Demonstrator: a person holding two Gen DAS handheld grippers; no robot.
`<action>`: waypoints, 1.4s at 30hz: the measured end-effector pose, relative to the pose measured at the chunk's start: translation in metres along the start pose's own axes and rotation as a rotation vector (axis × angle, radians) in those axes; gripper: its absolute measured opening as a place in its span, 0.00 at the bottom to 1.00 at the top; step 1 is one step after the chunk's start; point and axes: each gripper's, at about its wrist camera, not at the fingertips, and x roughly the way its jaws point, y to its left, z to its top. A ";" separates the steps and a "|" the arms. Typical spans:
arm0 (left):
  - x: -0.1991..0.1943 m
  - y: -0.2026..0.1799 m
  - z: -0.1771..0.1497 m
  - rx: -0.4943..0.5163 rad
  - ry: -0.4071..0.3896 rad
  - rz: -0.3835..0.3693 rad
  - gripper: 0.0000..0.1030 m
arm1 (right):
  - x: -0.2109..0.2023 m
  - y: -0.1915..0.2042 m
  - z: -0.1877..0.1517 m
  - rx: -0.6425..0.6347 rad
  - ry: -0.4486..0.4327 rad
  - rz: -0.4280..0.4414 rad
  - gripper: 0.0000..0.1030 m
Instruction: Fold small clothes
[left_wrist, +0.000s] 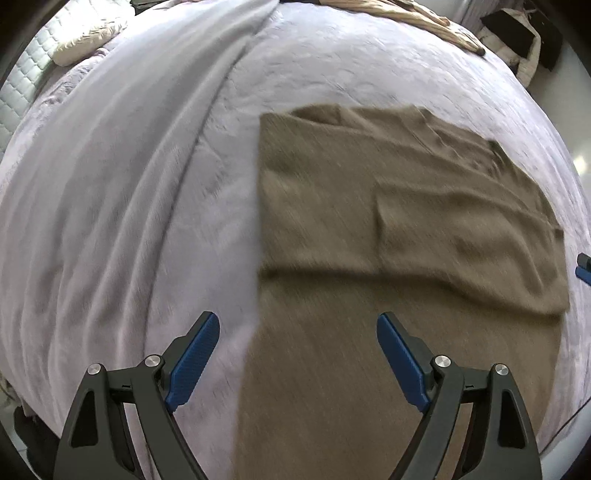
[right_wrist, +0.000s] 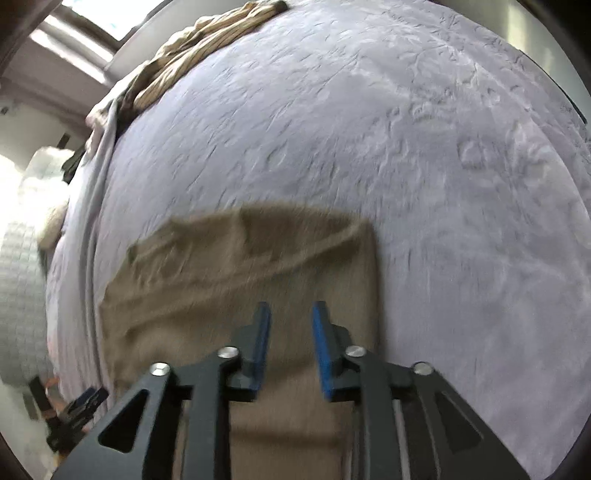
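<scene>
L tongs (left_wrist: 297, 363) spread wide, R tongs (right_wrist: 288, 349) partly apart; both empty above garment (left_wrist: 388, 229). One fold laid across it on bed (left_wrist: 147, 184); further folds appeared outstanding.

A plain olive-brown knit garment (left_wrist: 369, 229) lies on a pale lavender bedspread (left_wrist: 332, 74) with a faint embossed, crinkled pattern. A smooth light grey-blue fleece blanket (left_wrist: 110, 166) has no pattern. A tan-and-cream striped cloth (right_wrist: 192, 55) is bunched at the bed's far edge. A white quilted surface (left_wrist: 22, 77) shows a diamond stitch grid, with a cream cushion (left_wrist: 88, 40) on it. The left gripper (left_wrist: 297, 354) and right gripper (right_wrist: 290, 343) are black, each with 2 blue ribbed pads (left_wrist: 192, 365) and silver round pins (right_wrist: 227, 352).
</scene>
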 end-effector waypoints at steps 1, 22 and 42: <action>-0.003 -0.003 -0.005 0.012 -0.003 0.005 0.85 | -0.004 0.002 -0.010 -0.005 0.013 0.004 0.42; -0.051 -0.029 -0.063 0.051 0.075 -0.037 1.00 | -0.048 0.043 -0.143 -0.055 0.155 -0.016 0.81; -0.038 -0.018 -0.096 0.193 0.138 -0.083 1.00 | -0.064 0.057 -0.190 0.090 0.131 -0.060 0.81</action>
